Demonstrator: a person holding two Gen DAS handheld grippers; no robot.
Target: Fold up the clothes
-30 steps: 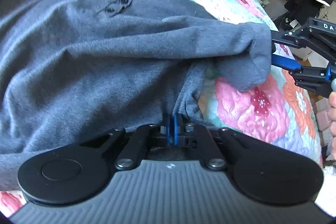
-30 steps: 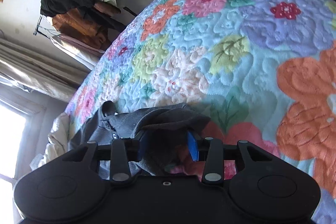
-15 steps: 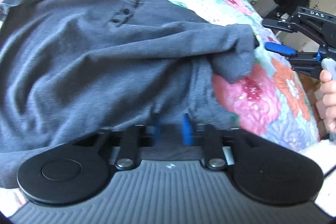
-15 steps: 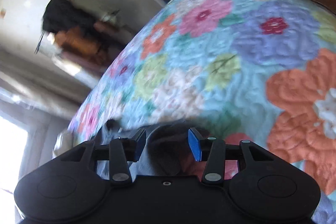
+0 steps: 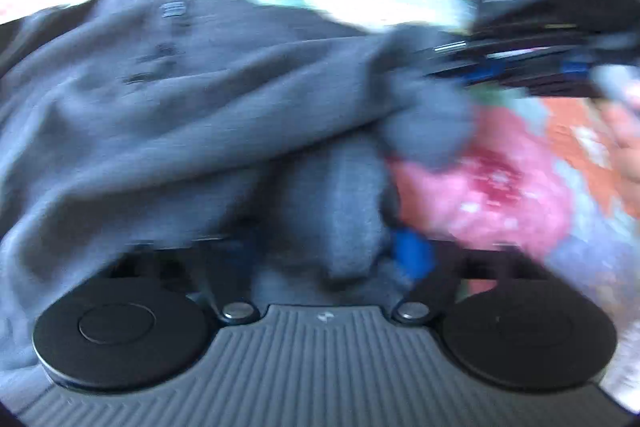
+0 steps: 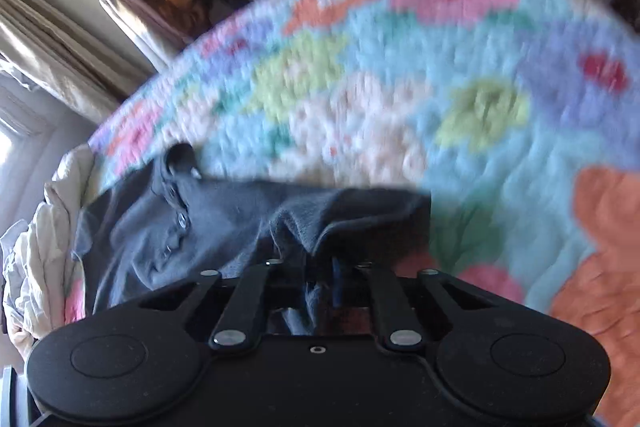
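- Closing both sets of fingers on the dark grey button-front knit shirt (image 5: 192, 115), which lies spread across the quilted bed cover with bright flowers (image 6: 400, 99).
- My left gripper (image 5: 340, 251) has a thick roll of the shirt's lower side edge between its fingers; they are narrowing on it, but the view is blurred and I cannot tell whether the pads already press.
- My right gripper (image 6: 320, 267) has drawn nearly together on the bunched sleeve end (image 6: 352, 211), with grey cloth pinched in the slit between the fingers.
- In the left view the right gripper reaches in from the right edge and meets the sleeve tip there.
- I judge the step in hand to be the side fold: carry sleeve and side edge together over the body toward the button placket (image 6: 178, 215).
- To do it well, I would wait for both grips to be firm, then lift both hands level and in step, so the fold line runs straight from shoulder to hem.
- I would keep the cloth low and lay it down without dragging, so the layer underneath does not ruck.
- Room: open quilt lies beyond and to the right of the shirt.
- Edges: the bed drops away on the far right, and a pale crumpled heap of bedding (image 6: 44, 247) sits just beside the shirt's far side; I would stop short of it.
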